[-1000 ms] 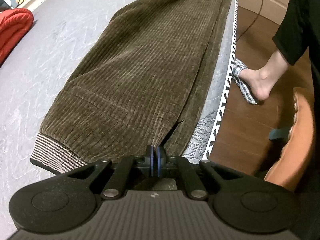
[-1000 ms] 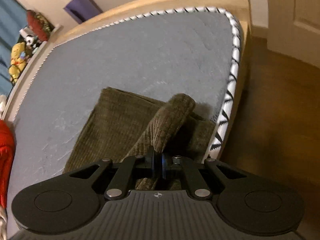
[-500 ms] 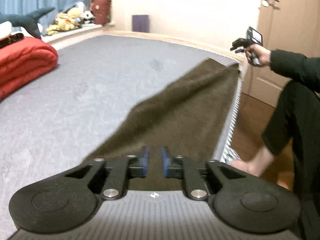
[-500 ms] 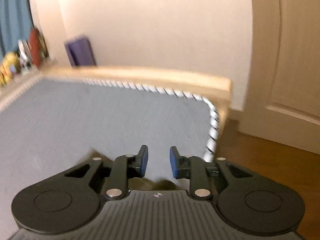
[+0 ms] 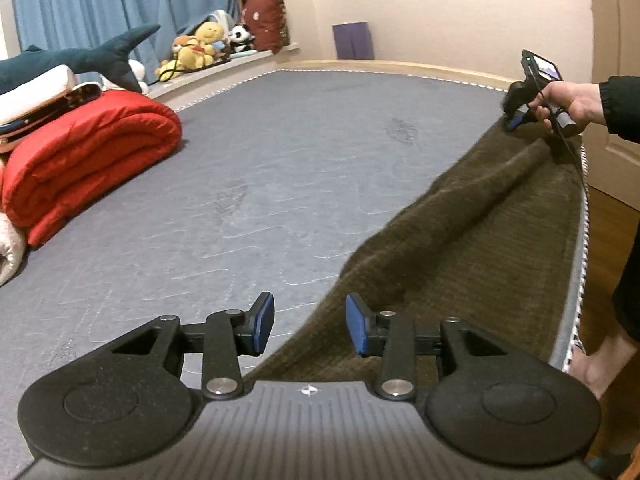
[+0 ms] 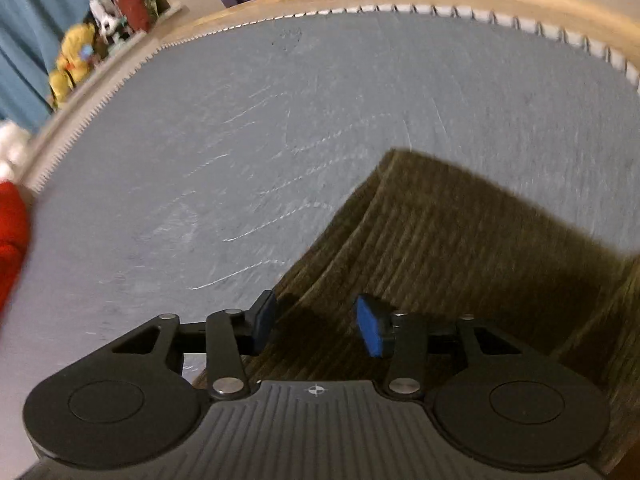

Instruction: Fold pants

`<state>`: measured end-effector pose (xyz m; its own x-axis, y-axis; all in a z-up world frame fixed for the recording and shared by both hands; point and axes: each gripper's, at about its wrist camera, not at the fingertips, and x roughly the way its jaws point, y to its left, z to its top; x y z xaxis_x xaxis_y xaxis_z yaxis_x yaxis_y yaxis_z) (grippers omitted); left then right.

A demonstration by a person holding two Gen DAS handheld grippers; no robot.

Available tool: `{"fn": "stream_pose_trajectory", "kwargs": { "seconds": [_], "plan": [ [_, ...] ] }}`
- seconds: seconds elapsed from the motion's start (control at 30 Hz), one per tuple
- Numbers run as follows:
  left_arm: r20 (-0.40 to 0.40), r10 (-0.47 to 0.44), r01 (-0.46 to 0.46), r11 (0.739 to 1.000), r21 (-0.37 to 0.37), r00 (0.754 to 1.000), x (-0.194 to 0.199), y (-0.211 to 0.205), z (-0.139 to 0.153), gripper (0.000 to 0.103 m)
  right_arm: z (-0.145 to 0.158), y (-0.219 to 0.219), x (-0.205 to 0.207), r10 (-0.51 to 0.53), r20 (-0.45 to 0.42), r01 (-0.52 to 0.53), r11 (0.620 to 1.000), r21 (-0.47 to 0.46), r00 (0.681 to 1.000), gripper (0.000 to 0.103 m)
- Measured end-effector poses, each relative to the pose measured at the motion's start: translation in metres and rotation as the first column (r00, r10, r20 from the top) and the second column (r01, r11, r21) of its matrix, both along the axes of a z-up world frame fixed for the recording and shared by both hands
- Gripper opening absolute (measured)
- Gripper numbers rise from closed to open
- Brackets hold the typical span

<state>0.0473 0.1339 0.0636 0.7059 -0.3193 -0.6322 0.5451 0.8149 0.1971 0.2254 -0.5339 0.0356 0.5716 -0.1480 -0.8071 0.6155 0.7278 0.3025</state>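
Note:
Brown corduroy pants (image 5: 472, 248) lie lengthwise along the right edge of a grey mattress (image 5: 260, 184). My left gripper (image 5: 310, 324) is open and empty, just above the near end of the pants. My right gripper (image 6: 316, 322) is open and empty, low over the far leg end of the pants (image 6: 460, 248). It also shows in the left wrist view (image 5: 516, 116), held in a hand at the far end. A lengthwise ridge runs down the cloth.
A rolled red blanket (image 5: 84, 152) and a stack of folded items lie at the left of the mattress. Plush toys (image 5: 196, 48) sit on a ledge by blue curtains. The person's leg (image 5: 608, 340) and wood floor are past the right mattress edge. A door (image 5: 616, 80) stands at far right.
Both grippers were shut on the pants a second ago and have let go and opened wide. Both lifted and tilted up; the right one has since dropped back low over the leg end.

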Motion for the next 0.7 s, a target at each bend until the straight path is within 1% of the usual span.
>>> {"fn": "stream_pose_trajectory", "kwargs": {
  "seconds": [0.03,0.1,0.13,0.17,0.23,0.27,0.3,0.33,0.37,0.4,0.47,0.5,0.53,0.57,0.6,0.63,0.67,0.7],
  "plan": [
    [-0.003,0.008,-0.008,1.0,0.0,1.0,0.004,0.001,-0.001,0.044,0.003,0.005,0.004,-0.022,-0.026,0.021,0.999,-0.044,0.999,0.009],
    [-0.006,0.02,-0.02,1.0,0.004,1.0,0.009,0.003,-0.003,0.044,0.005,0.008,0.009,-0.058,-0.031,0.055,0.996,-0.073,0.998,0.004],
    [-0.007,0.023,-0.023,1.0,0.007,1.0,0.01,0.003,-0.004,0.044,0.008,0.009,0.01,-0.083,-0.016,0.081,0.994,-0.079,0.996,0.001],
    [-0.007,0.025,-0.024,1.0,0.01,1.0,0.011,0.002,-0.006,0.044,0.014,0.01,0.009,-0.106,0.024,0.108,0.99,-0.093,0.994,0.001],
    [-0.01,0.026,-0.026,1.0,0.011,1.0,0.014,0.0,-0.008,0.044,0.035,0.009,0.004,-0.125,0.182,0.148,0.982,-0.121,0.975,0.001],
    [-0.015,0.026,-0.026,1.0,0.013,1.0,0.015,-0.001,-0.01,0.044,0.046,0.007,0.003,-0.108,0.262,0.151,0.977,-0.151,0.959,0.001],
    [-0.02,0.025,-0.025,1.0,0.015,0.999,0.016,-0.001,-0.011,0.044,0.05,0.007,0.005,-0.085,0.29,0.14,0.974,-0.175,0.953,0.001],
    [-0.027,0.023,-0.023,1.0,0.018,0.999,0.017,-0.002,-0.013,0.044,0.047,0.004,0.008,-0.077,0.278,0.125,0.979,-0.162,0.958,0.002],
    [-0.032,0.023,-0.022,1.0,0.02,0.999,0.017,-0.004,-0.015,0.044,0.038,-0.001,0.011,-0.071,0.247,0.103,0.987,-0.12,0.966,0.002],
    [-0.039,0.022,-0.021,1.0,0.022,0.999,0.018,-0.005,-0.017,0.044,0.029,-0.007,0.013,-0.073,0.204,0.092,0.992,-0.082,0.976,0.006],
    [-0.063,0.014,-0.013,1.0,0.013,0.998,0.019,-0.005,-0.022,0.044,0.018,-0.016,0.011,-0.107,0.122,0.115,0.991,-0.062,0.987,0.014],
    [-0.074,0.009,-0.008,1.0,0.008,0.997,0.02,-0.004,-0.025,0.044,0.021,-0.018,0.006,-0.126,0.12,0.133,0.99,-0.054,0.985,0.024],
    [-0.09,0.002,-0.002,1.0,0.007,0.996,0.02,-0.003,-0.028,0.044,0.028,-0.026,-0.003,-0.147,0.16,0.155,0.987,-0.036,0.976,0.039],
    [-0.114,0.003,0.0,1.0,0.021,0.993,0.024,-0.002,-0.032,0.044,0.035,-0.033,-0.01,-0.16,0.204,0.17,0.985,-0.03,0.966,0.044],
    [-0.159,0.038,-0.028,0.997,0.065,0.987,0.031,0.003,-0.04,0.043,0.043,-0.04,-0.022,-0.164,0.244,0.18,0.983,-0.041,0.956,0.049],
    [-0.209,0.133,-0.102,0.983,0.152,0.969,0.042,0.011,-0.054,0.037,0.052,-0.045,-0.031,-0.161,0.275,0.186,0.98,-0.065,0.948,0.049],
    [-0.223,0.228,-0.171,0.953,0.249,0.948,0.05,0.02,-0.068,0.038,0.059,-0.052,-0.041,-0.155,0.296,0.189,0.978,-0.092,0.943,0.049],
    [-0.219,0.289,-0.209,0.922,0.325,0.932,0.055,0.03,-0.079,0.037,0.062,-0.057,-0.051,-0.152,0.308,0.193,0.975,-0.11,0.939,0.049]
  ]
}}
